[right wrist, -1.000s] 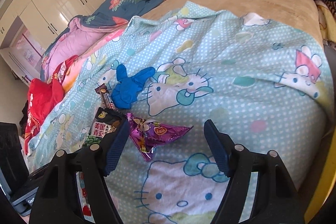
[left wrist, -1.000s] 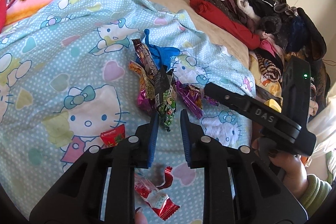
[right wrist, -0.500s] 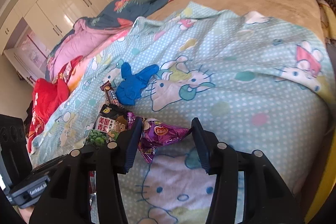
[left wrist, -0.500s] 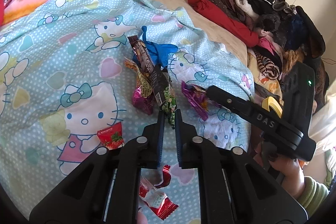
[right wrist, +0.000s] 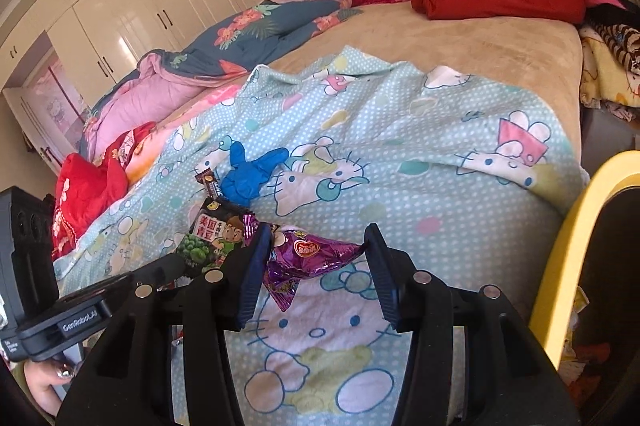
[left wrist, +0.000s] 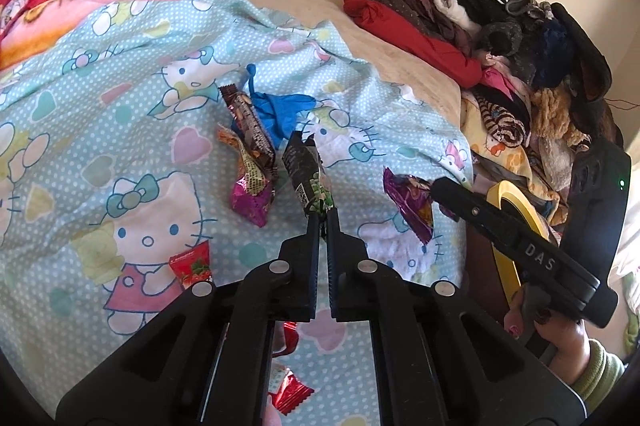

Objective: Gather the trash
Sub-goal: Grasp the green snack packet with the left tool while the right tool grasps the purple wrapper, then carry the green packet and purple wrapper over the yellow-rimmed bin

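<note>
Two grippers over blue cartoon bedsheet (left wrist: pixel 120 130). Left gripper (left wrist: pixel 323 222) clamped tight on green pea snack pack (left wrist: pixel 310 178), lifted w/ its end pinched. Right gripper (right wrist: pixel 316 250) pinches purple wrapper (right wrist: pixel 308 254) between its pads, above sheet. Blue glove (right wrist: pixel 250 174) & choc bar (left wrist: pixel 250 124) lie beyond.

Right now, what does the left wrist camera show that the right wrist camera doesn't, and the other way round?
Only the left wrist view shows the small red strawberry-print packet, the crumpled red foil wrappers below the gripper, and the pink-and-gold wrapper. Only the right wrist view shows the white wardrobe doors and the red cloth bundle. Both show the blue rubber glove, the brown chocolate bar wrapper, the green pea snack bag pinched in the left gripper, the purple foil wrapper between the right gripper fingers, and the yellow bin rim.
</note>
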